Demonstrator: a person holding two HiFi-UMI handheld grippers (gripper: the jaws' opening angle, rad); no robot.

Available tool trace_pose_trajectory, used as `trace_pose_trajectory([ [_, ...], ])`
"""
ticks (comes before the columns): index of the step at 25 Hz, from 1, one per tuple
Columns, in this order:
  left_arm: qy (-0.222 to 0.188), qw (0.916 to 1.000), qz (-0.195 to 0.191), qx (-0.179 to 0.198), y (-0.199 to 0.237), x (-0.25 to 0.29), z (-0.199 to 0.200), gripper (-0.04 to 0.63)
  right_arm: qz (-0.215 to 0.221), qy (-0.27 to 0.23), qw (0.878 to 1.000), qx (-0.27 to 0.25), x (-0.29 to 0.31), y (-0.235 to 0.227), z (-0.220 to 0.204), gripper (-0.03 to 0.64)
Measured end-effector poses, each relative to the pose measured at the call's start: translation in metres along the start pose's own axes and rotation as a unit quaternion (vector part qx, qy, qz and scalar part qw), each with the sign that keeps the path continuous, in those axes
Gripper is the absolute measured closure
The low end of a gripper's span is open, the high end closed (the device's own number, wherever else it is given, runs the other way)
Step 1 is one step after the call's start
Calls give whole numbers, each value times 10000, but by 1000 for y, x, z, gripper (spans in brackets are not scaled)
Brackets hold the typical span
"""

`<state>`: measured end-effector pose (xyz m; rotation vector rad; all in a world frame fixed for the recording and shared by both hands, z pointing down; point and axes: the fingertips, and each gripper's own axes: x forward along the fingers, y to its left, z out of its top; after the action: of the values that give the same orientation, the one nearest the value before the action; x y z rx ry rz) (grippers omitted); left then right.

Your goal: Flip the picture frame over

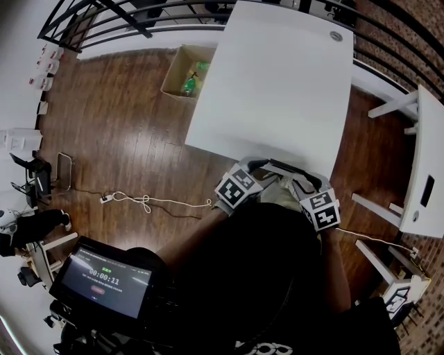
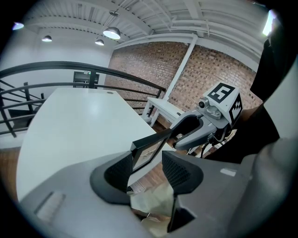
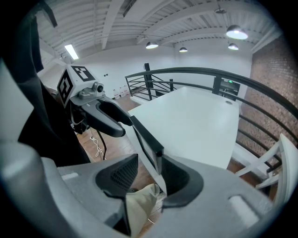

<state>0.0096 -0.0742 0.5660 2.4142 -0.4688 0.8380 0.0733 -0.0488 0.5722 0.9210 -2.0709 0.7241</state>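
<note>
**Task object.** The picture frame (image 1: 288,168) is a thin rectangle with a black, square-edged moulding. It is held in the air just beyond the near edge of the table (image 1: 277,83), spanning between the two grippers. In the left gripper view its pale printed face shows. In the right gripper view a white sheet hangs below its end.

**Left gripper** (image 2: 148,160). The jaws stand apart with one end of the frame between them. The frame corner lies against the left ribbed pad (image 2: 122,171). A clear gap separates it from the other pad.

**Right gripper** (image 3: 150,162). The jaws are also apart. The frame end sits against the right-hand jaw, and the left pad (image 3: 125,174), which has a mesh texture, stands clear of it.

**Surfaces.** The table top is smooth, matt white and rectangular, with straight edges. A small round fitting (image 1: 336,36) sits near its far right corner. The floor (image 1: 125,152) is dark wood planking.

**Clearances.**
- Far of the frame, the table top is open.
- To the left, an open cardboard box (image 1: 186,69) stands beside the table, and a white cable (image 1: 146,201) trails on the floor.
- To the right, a white bench (image 1: 427,159) stands well apart.
- A black railing (image 1: 125,17) bounds the far side.
</note>
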Motion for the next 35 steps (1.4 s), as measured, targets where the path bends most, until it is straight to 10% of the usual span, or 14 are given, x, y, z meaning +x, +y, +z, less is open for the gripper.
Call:
trace_pose_trajectory([
  [35,410,9987,63,-291,78,69,47,390,262,379,9988,187,59,-95,26,476],
])
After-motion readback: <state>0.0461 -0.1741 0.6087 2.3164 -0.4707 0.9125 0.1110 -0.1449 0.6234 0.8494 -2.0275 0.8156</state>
